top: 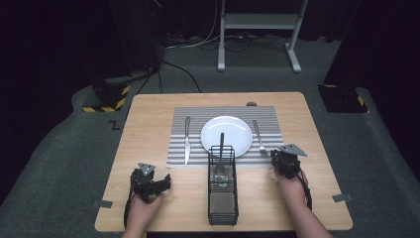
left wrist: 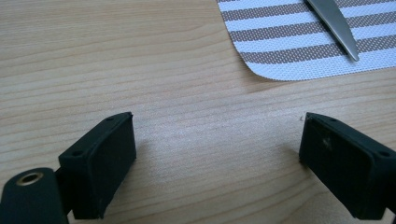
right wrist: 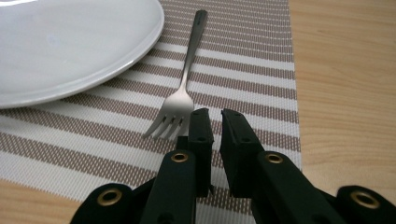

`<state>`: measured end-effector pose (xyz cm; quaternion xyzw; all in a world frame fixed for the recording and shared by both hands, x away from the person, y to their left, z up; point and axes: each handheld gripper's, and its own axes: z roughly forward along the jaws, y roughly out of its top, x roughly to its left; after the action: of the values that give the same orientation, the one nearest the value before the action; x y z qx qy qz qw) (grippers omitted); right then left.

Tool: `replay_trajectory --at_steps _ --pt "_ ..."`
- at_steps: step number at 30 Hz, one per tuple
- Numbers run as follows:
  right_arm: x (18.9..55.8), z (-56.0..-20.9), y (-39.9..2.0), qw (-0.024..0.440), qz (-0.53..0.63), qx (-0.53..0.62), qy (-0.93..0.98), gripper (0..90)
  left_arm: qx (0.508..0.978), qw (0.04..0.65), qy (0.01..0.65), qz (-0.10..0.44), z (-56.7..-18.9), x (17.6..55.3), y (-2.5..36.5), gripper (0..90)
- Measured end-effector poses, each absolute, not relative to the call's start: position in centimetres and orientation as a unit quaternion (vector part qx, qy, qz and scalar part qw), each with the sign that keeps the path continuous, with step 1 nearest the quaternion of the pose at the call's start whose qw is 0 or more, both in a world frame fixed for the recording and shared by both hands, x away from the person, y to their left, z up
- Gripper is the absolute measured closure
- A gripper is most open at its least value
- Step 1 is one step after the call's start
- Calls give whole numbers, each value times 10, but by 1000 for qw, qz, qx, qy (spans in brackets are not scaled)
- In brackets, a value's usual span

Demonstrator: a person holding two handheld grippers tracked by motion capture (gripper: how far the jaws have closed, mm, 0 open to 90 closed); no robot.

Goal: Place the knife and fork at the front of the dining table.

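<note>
Right gripper nearly closed on nothing, just beside the fork tines, jaws a narrow gap apart.

Lies flat on the striped placemat right of the plate, long axis running away from the person, tines nearest, handle far. Left gripper wide apart over bare table. Counted: one fork, one knife, one plate, one wire caddy with one utensil.
</note>
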<state>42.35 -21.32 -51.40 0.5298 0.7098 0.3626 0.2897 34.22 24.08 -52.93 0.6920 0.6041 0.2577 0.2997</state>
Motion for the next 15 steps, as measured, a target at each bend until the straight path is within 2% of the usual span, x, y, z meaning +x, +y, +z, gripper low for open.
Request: replay_trajectory --at_steps 8,15 --pt "415 -516 -206 276 368 514 723 821 692 300 604 258 -529 342 241 108" --pt "399 -500 -208 291 413 497 705 755 692 300 604 258 -529 342 241 108"
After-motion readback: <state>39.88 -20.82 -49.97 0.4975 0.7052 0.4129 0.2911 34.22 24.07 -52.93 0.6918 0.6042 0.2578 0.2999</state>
